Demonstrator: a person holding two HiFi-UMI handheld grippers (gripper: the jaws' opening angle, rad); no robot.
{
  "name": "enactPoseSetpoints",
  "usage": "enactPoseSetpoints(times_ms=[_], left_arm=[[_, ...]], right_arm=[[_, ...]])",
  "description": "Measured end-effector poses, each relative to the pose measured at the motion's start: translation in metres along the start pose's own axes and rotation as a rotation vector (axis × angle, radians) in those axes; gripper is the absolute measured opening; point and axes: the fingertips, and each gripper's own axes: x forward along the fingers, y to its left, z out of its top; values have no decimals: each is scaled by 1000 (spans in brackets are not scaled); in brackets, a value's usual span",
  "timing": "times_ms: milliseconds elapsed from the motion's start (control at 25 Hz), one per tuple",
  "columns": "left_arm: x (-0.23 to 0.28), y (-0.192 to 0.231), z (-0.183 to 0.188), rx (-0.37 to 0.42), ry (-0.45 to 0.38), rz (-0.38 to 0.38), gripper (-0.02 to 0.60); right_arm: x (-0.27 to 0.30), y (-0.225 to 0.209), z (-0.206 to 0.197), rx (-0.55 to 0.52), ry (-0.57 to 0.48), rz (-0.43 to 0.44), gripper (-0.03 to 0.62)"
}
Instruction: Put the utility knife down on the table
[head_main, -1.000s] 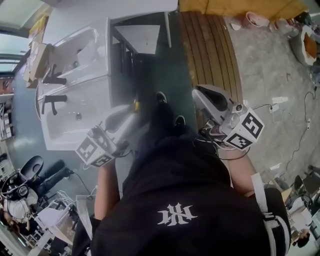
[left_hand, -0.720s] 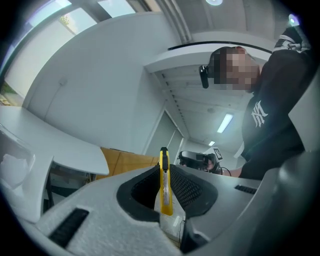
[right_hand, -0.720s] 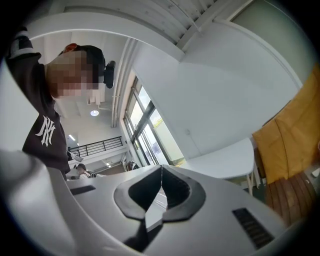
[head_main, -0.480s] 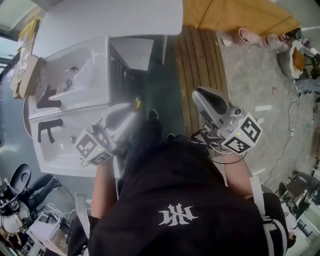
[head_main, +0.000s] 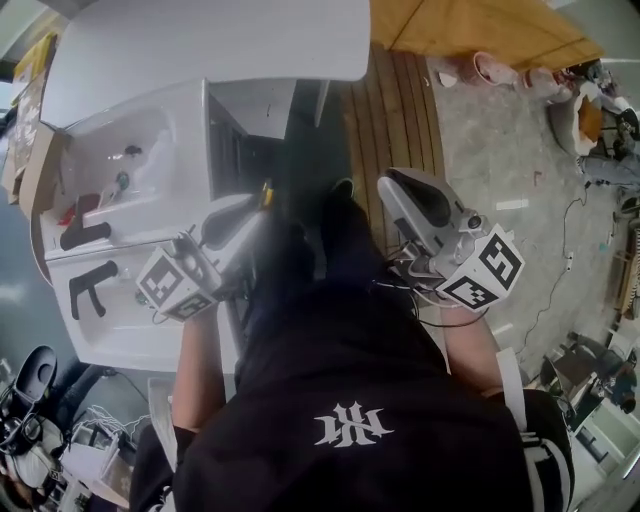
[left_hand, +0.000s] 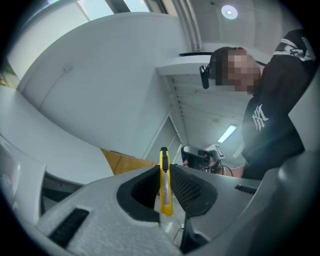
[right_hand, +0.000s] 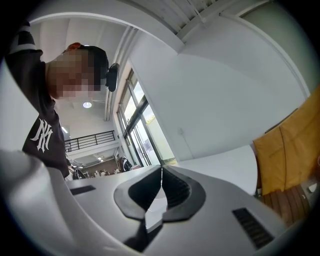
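A yellow utility knife (left_hand: 164, 182) stands upright between the pads of my left gripper (left_hand: 164, 187), which is shut on it. In the head view the knife's yellow tip (head_main: 266, 193) pokes out ahead of the left gripper (head_main: 250, 215), held at waist height beside the white table (head_main: 200, 45). My right gripper (head_main: 398, 190) hangs over the wooden floor strip with its jaws closed together and nothing between them; in the right gripper view the gripper (right_hand: 161, 182) shows its pads meeting.
A white sink unit (head_main: 120, 200) with black taps (head_main: 90, 280) stands at the left. The person's dark legs and shoes (head_main: 340, 190) are between the grippers. Wooden decking (head_main: 400, 110) and concrete floor with pots (head_main: 500, 70) lie to the right.
The head view has shifted, so the table and sink sit lower and nearer. Both grippers hold much the same pose; the left one stays shut on the knife.
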Motion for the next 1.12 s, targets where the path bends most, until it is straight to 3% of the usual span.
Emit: enactPoseSetpoints(times_ms=[360, 680, 880, 1120], left_arm=[[67, 71, 19, 2, 45, 94, 60], [165, 108, 92, 73, -4, 129, 60], [164, 179, 109, 101, 39, 217, 60], [170, 258, 131, 82, 40, 217, 60]], right_arm=[[44, -98, 33, 33, -1, 70, 5], [59, -198, 95, 18, -20, 148, 5], [123, -242, 108, 56, -17, 196, 5], [188, -282, 111, 69, 13, 168, 5]])
